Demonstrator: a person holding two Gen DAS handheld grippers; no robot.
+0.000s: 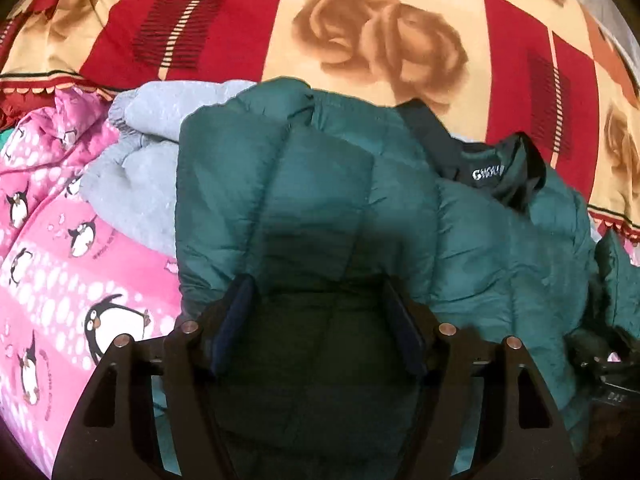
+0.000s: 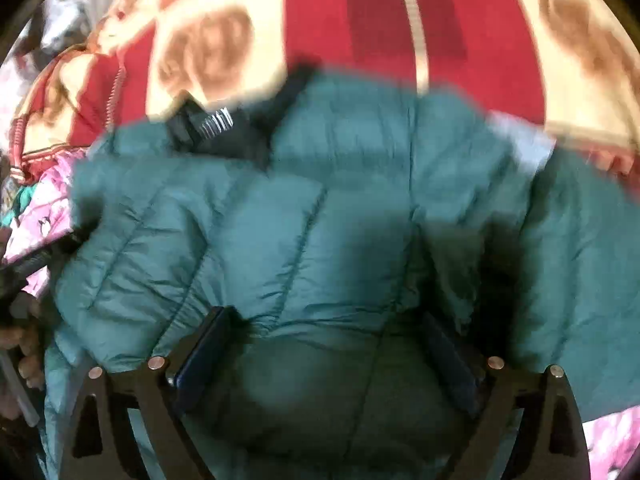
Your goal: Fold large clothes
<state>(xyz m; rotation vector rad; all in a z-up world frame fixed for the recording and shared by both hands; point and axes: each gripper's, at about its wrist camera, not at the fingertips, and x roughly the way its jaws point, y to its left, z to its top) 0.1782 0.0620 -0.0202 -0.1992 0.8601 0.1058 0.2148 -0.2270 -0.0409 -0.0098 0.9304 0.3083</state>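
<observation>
A teal-green puffer jacket (image 1: 480, 240) lies crumpled on a bed, its dark collar with a white label (image 1: 488, 172) pointing to the far side. My left gripper (image 1: 320, 312) points down at a folded sleeve part, and its pads press the puffy fabric from both sides. In the right wrist view the jacket (image 2: 320, 160) fills the middle, blurred. My right gripper (image 2: 328, 344) stands wide over the jacket's body; a bulge of fabric lies between the fingers without being squeezed.
A red and cream rose-print bedspread (image 1: 380, 40) covers the far side. A pink penguin blanket (image 1: 60, 240) and a grey fleece (image 1: 132, 168) lie left of the jacket. A person's hand (image 2: 24, 344) shows at the left edge of the right wrist view.
</observation>
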